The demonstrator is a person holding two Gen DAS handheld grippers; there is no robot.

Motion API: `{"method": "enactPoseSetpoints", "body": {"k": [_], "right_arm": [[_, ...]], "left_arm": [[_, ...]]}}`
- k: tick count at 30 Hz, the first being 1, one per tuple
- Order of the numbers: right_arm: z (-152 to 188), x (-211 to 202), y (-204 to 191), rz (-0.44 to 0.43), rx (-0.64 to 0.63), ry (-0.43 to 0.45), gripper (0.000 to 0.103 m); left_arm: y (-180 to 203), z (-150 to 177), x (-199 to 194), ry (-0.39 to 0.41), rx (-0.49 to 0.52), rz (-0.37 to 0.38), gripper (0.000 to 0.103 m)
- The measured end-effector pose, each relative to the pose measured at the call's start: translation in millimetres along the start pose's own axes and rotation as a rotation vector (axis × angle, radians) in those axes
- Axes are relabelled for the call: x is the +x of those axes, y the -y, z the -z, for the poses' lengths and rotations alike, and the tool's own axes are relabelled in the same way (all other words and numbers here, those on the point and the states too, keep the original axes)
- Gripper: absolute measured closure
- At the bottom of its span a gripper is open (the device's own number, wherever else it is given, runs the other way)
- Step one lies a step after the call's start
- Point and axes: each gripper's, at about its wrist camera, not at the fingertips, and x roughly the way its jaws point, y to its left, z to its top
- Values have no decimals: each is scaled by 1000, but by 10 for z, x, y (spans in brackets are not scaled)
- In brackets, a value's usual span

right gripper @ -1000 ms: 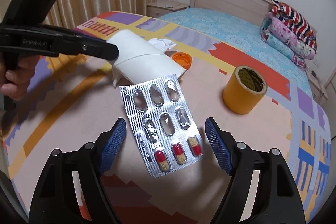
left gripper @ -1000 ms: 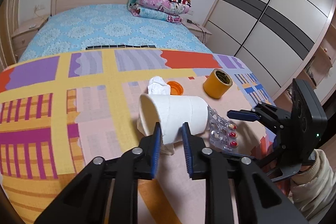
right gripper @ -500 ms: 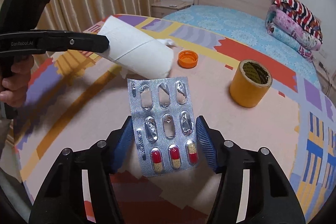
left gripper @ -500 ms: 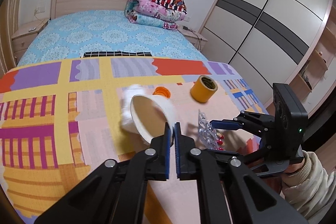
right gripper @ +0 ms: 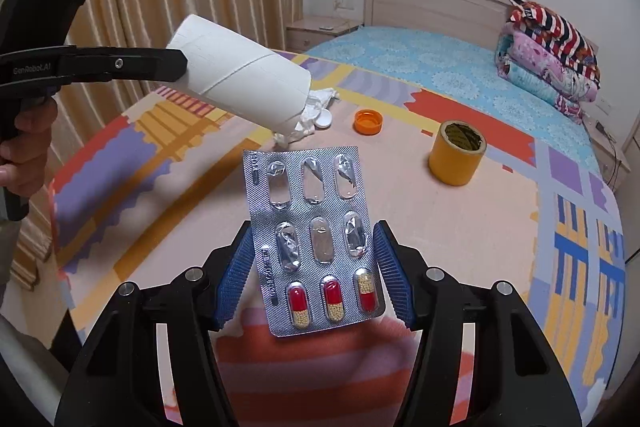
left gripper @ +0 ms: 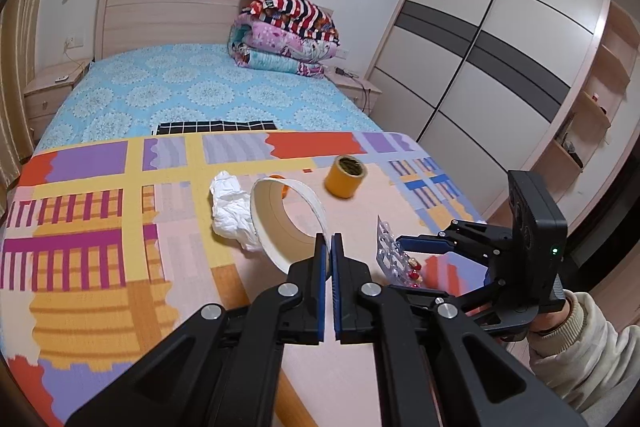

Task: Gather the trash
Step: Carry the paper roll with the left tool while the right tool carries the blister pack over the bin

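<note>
Status: collection is under way and, by my judgement, less than half done. No bin or bag shows in either view, so nothing can be recorded as disposed of.

Left to right:

- Left hand-held gripper [left gripper: 328, 255]: clenched on the rim of one white paper cup [right gripper: 244, 89], which it holds lifted off the mat, lying on its side with the mouth toward the left wrist camera.
- Crumpled white tissue [left gripper: 232, 211]: one, lying on the patterned mat [left gripper: 100, 227] beyond the cup, not picked up.
- Small white cap [right gripper: 323, 118]: one, touching the tissue.
- Orange bottle cap [right gripper: 369, 121]: one, open side up, loose on the mat.
- Yellow tape roll [right gripper: 456, 157]: one, standing on end, well apart from both tools.
- Right hand-held gripper [right gripper: 314, 271]: grasping one pill blister pack [right gripper: 316, 235] by its side edges, raised above the mat. Pockets counted: nine, of which six are burst and empty, and three contain red-and-yellow capsules.

Held: two items. Left on the mat: four, though whether the tape roll counts as trash cannot be told.
</note>
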Motion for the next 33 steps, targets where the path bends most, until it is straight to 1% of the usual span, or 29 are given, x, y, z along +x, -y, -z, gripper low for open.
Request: {"method": "enactPoseSetpoints", "body": {"k": [6, 12, 24, 30, 33], "right_arm": [[132, -235, -158, 16, -7, 17, 44], [273, -431, -314, 1, -8, 36, 44], [591, -819, -712, -15, 3, 70, 44], [851, -953, -948, -37, 11, 69, 44], [994, -964, -1027, -48, 28, 56, 44]], "left_arm": [[215, 218, -296, 19, 14, -7, 101], [418, 452, -520, 21, 31, -8, 101], [796, 973, -933, 22, 48, 20, 101], [952, 1266, -1049, -1, 78, 11, 101], [990, 1451, -1052, -29, 73, 20, 101]]}}
